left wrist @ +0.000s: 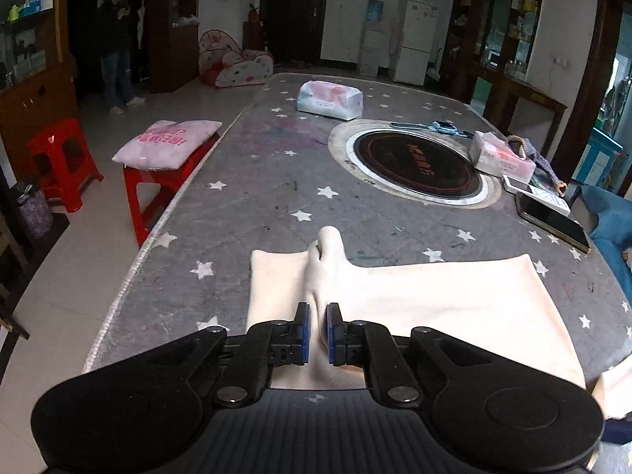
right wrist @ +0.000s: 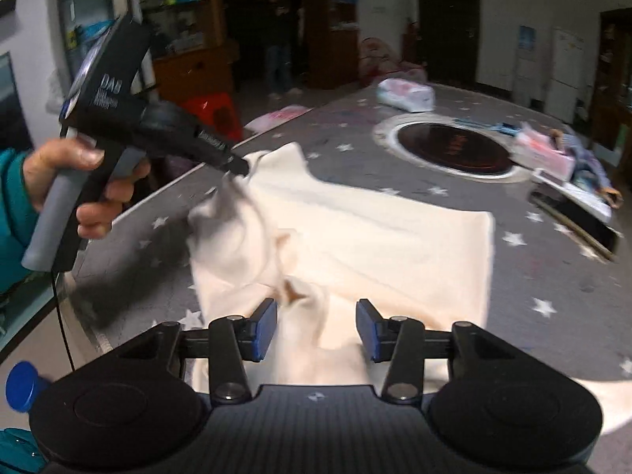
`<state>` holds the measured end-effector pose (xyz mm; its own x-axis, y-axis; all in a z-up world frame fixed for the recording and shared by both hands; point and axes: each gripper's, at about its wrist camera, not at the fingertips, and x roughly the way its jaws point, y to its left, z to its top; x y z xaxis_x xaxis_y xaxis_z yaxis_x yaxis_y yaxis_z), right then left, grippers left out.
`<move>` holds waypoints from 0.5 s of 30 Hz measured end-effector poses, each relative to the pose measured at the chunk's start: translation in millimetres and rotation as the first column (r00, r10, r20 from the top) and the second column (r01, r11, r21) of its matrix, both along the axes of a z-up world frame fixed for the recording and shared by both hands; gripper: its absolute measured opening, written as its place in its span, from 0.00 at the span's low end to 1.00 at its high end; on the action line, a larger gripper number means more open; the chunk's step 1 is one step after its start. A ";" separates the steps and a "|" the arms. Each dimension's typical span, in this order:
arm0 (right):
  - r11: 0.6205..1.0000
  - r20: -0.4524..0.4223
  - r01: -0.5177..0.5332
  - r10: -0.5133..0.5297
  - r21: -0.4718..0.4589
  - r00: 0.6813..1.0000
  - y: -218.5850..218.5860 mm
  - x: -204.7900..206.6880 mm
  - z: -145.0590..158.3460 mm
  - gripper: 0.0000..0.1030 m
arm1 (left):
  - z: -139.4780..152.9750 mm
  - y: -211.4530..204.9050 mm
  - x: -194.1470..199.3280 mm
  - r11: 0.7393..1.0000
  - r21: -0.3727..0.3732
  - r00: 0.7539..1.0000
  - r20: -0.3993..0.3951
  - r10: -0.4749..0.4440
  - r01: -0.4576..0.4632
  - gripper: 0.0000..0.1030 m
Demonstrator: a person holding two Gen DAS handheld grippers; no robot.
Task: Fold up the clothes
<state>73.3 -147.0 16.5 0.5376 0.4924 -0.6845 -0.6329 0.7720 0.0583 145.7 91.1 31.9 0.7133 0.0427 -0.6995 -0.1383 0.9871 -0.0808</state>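
A cream garment (left wrist: 454, 300) lies spread on the grey star-patterned table (left wrist: 268, 181). My left gripper (left wrist: 317, 331) is shut on a raised fold of the garment, which stands up in a ridge between the blue pads. In the right wrist view the left gripper (right wrist: 237, 166) pinches the garment's far left corner and lifts it off the table. My right gripper (right wrist: 316, 330) is open, with its blue pads on either side of a bunched part of the cream garment (right wrist: 375, 237) near a brown mark. It holds nothing.
A round black hotplate (left wrist: 414, 162) is set into the table's middle. A tissue pack (left wrist: 330, 100) lies at the far end. Tissue box, phones and a tablet (left wrist: 553, 217) line the right edge. Red stools (left wrist: 63, 158) with a pink cushion stand left of the table.
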 end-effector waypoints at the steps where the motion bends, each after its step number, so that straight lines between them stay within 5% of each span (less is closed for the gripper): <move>1: 1.000 -0.010 -0.010 0.010 -0.007 1.000 5.9 2.7 -4.6 0.40 | -0.1 1.8 -0.7 1.000 0.003 1.000 0.001 0.003 -0.003 0.11; 6: 1.000 -0.048 -0.020 0.020 -0.011 0.999 17.2 13.6 -18.5 0.06 | -1.9 13.5 -8.9 0.999 0.010 1.000 0.001 0.030 -0.030 0.09; 11: 0.996 -0.042 -0.084 0.085 0.021 0.995 12.1 0.7 -2.0 0.04 | -1.0 12.6 -15.7 0.999 -0.035 1.000 -0.005 0.007 -0.007 0.12; 15: 0.982 -0.044 -0.188 0.188 -0.010 0.981 14.6 -19.3 9.1 0.04 | 4.1 -6.1 -15.7 1.000 -0.014 1.000 0.010 -0.027 0.027 0.49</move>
